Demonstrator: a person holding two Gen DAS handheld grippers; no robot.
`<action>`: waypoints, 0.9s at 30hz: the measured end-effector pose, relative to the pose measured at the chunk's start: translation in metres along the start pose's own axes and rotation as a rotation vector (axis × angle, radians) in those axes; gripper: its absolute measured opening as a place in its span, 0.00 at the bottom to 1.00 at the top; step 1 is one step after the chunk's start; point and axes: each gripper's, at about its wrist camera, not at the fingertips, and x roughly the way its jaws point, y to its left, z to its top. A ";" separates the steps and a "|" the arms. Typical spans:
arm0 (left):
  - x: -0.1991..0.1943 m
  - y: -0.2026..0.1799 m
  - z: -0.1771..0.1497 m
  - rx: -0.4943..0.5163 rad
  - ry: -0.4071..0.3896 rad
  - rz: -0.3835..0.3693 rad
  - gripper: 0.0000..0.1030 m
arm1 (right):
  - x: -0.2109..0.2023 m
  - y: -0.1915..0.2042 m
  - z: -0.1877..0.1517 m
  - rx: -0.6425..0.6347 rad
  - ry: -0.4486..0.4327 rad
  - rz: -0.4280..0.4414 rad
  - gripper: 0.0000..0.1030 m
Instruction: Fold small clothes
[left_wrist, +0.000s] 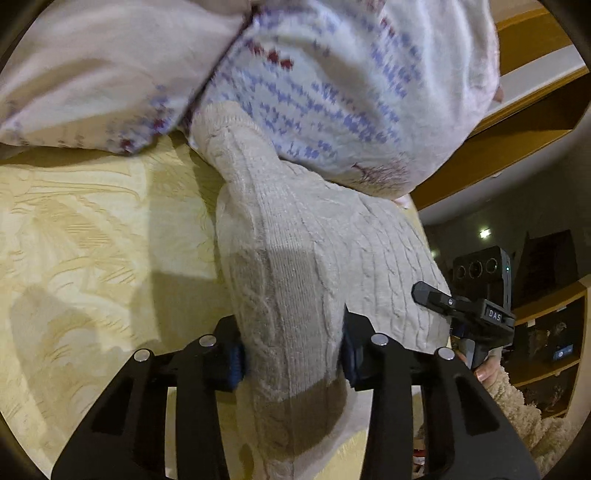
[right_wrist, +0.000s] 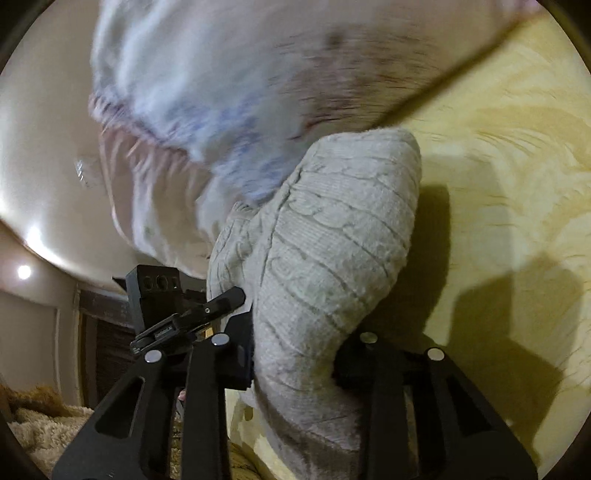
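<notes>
Clearly, both grippers are clamped on the same cream cable-knit garment (left_wrist: 295, 266). Seen from the left wrist camera, the left gripper (left_wrist: 293, 360) has its 2 black fingers, with blue pads (left_wrist: 232, 365) on their inner faces, pressed against either side of a bunched fold of the knit, which fills the gap between them and runs forward and upward from the fingertips. Below the gripper the fabric hangs down toward the bottom of the view. To the right in that view, the right gripper (left_wrist: 432, 295) reaches in against the knit's edge, held by a hand (left_wrist: 484, 367) in a fluffy sleeve. From the right wrist camera, the right gripper (right_wrist: 293, 363) likewise pinches a thick roll of the same garment (right_wrist: 332, 251) between its fingers, the cloth bulging forward and curving up to a rounded end. The left gripper (right_wrist: 221, 299) shows at the left of that view, touching the knit. The garment rests over a yellow patterned bedspread (left_wrist: 81, 236), which also shows at the right of the right wrist view (right_wrist: 509, 155). Just beyond the knit, touching its far end, lies a white fabric with blue and red print (left_wrist: 332, 92), blurred in the right wrist view (right_wrist: 207, 92).
</notes>
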 end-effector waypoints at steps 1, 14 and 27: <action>-0.008 0.002 -0.001 0.003 -0.010 -0.002 0.39 | 0.006 0.012 -0.003 -0.030 0.005 -0.002 0.29; -0.060 0.088 -0.018 -0.090 -0.065 0.196 0.58 | 0.118 0.065 -0.020 -0.253 0.125 -0.267 0.37; -0.091 -0.005 -0.054 0.283 -0.272 0.456 0.82 | 0.067 0.127 -0.065 -0.631 -0.062 -0.448 0.35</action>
